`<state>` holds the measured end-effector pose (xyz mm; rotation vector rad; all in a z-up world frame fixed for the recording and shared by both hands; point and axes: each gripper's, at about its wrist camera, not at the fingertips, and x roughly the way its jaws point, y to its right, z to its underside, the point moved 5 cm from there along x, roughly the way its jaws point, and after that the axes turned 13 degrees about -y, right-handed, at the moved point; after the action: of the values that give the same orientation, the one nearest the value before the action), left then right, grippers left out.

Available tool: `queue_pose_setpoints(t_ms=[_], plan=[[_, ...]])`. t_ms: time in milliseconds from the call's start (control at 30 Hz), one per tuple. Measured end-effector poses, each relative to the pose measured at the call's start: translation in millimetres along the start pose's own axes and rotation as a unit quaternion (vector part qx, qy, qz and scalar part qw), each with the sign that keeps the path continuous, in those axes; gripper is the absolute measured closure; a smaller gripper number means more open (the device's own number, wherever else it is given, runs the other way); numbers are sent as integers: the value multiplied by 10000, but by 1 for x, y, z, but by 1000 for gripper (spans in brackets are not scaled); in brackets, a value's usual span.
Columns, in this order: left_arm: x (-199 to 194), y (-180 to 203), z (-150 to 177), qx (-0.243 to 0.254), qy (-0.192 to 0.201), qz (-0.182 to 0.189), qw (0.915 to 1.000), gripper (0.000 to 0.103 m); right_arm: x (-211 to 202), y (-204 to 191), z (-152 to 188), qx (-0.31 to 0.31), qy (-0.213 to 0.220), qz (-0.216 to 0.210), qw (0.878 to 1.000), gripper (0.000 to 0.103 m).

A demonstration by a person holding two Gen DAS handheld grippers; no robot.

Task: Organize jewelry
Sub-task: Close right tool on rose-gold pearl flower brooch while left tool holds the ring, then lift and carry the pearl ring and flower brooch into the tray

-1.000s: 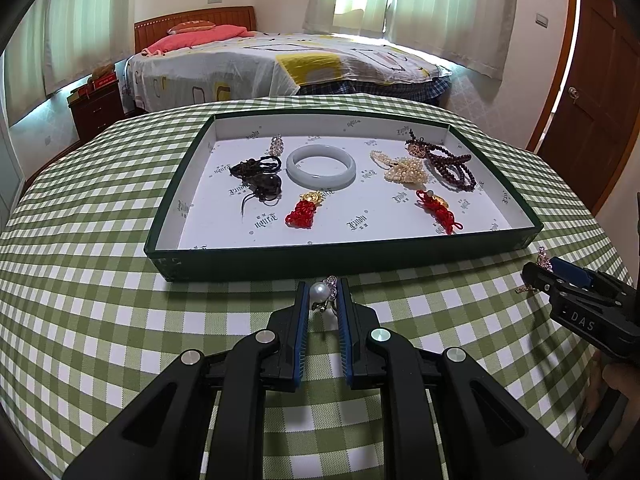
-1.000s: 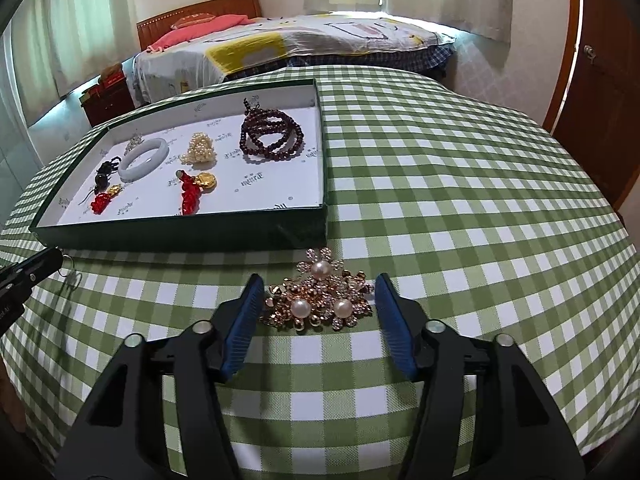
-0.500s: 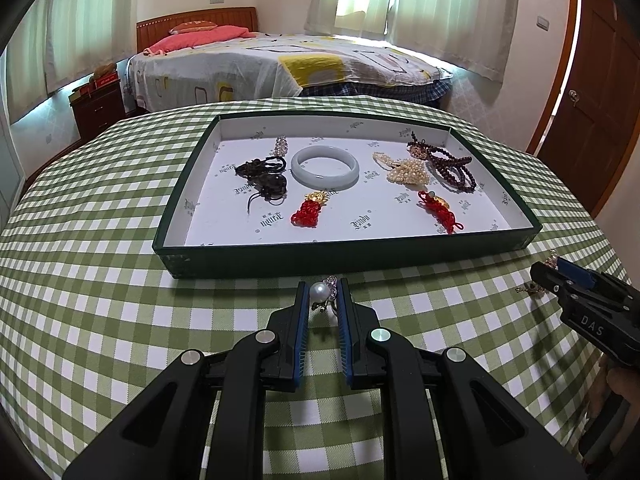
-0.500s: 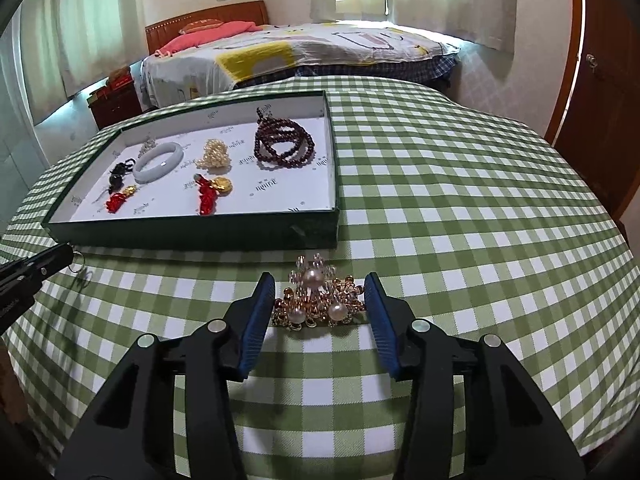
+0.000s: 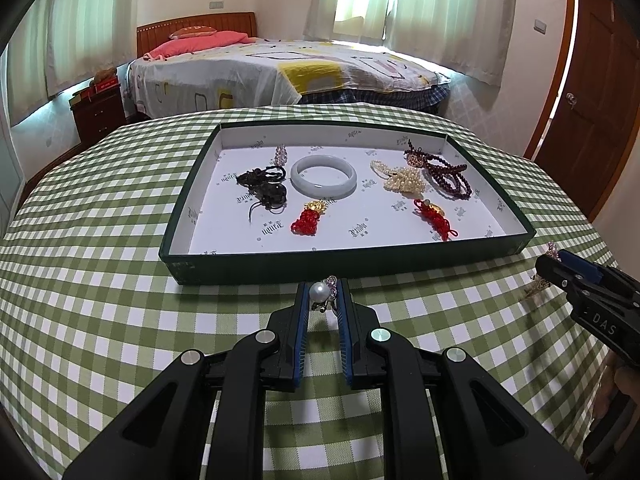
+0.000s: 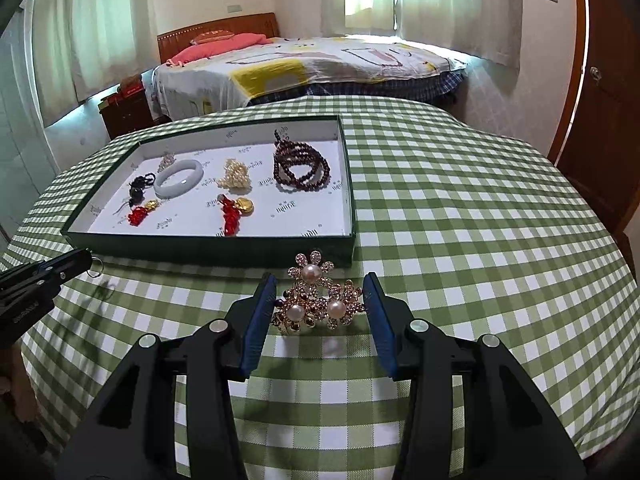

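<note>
A dark green tray [image 5: 340, 264] with a white lining lies on the checked table and holds several pieces of jewelry. My left gripper [image 5: 322, 287] hovers just in front of its near wall, shut on a small pearl ring [image 5: 320, 292]. My right gripper [image 6: 319, 282] is shut on a gold flower brooch with three pearls [image 6: 316, 300], held a little above the cloth by the tray's near right corner [image 6: 348, 248]. In the left wrist view the right gripper [image 5: 554, 260] shows at the right edge. The left gripper [image 6: 60, 268] shows at the left of the right wrist view.
Inside the tray lie a white bangle [image 5: 323, 176], dark red beads [image 5: 444, 172], a pearl cluster [image 5: 402, 178], two red knots [image 5: 308, 218] and a dark brown piece [image 5: 264, 188]. Beyond the round table [image 6: 460, 200] stand a bed [image 5: 280, 72] and a wooden door [image 5: 592, 100].
My right gripper's jaws closed onto the brooch and raised it slightly off the cloth. My left gripper kept still with the pearl ring.
</note>
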<state>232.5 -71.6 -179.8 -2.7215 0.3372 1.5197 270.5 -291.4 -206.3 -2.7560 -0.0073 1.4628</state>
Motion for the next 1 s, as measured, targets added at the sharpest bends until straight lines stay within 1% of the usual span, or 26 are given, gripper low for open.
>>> queue_pose_setpoints(t_ms=[500, 1000], plan=[[-25, 4, -4, 48, 255, -2, 9997, 88, -38, -10, -10, -87, 388, -157, 9991, 59], [-44, 5, -11, 39, 464, 41, 9989, 88, -65, -21, -19, -158, 697, -286, 9970, 59]])
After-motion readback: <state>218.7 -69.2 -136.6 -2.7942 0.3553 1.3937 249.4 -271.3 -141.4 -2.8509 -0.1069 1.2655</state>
